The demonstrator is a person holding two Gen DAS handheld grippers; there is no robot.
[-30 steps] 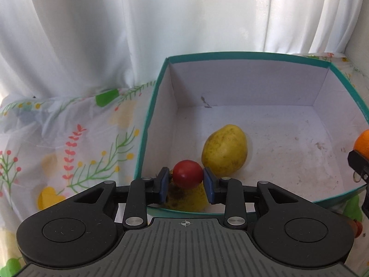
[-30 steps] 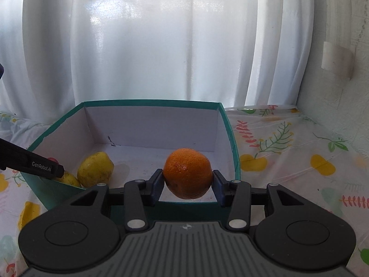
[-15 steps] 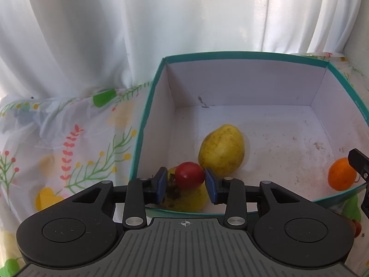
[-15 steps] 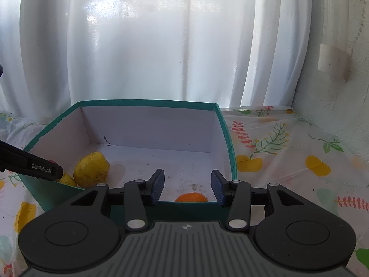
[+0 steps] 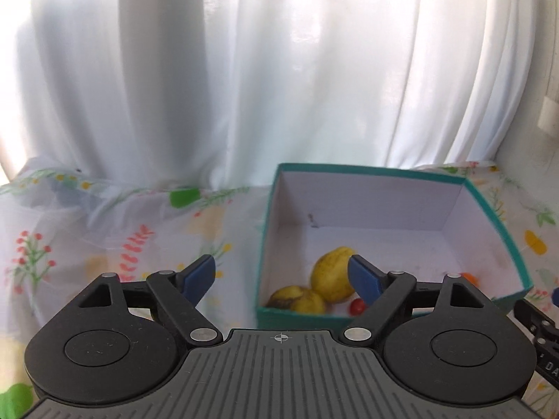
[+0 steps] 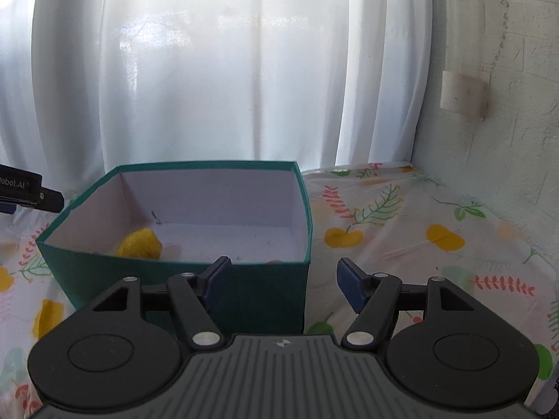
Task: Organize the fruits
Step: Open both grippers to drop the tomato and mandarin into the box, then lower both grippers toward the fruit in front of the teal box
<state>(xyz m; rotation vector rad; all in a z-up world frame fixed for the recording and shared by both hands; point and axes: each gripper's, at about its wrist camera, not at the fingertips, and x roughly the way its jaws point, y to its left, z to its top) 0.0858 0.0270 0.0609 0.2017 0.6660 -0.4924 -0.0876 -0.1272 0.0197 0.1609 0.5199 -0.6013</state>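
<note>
The drop-off step is judged to be finishing. The left gripper (image 5: pixel 281 276) is seen with its jaws spread wide and nothing between them; they have just been opening, and the tomato (image 5: pixel 356 306) now lies on the floor of the box (image 5: pixel 384 171), just beside two pears (image 5: pixel 333 274). The right gripper (image 6: pixel 282 281) is likewise empty, its jaws parted to a middling width after just opening. A sliver of the orange (image 5: pixel 468 277) is visible in the box's near right corner, well apart from the other fruit. Both grippers are held outside the box on its near side, above the flowered cloth (image 6: pixel 401 230) on the bench. No loose fruit can be found on the cloth in either view. Next, a search for remaining fruit would be called for; if none is found, the task may be taken as done.
</note>
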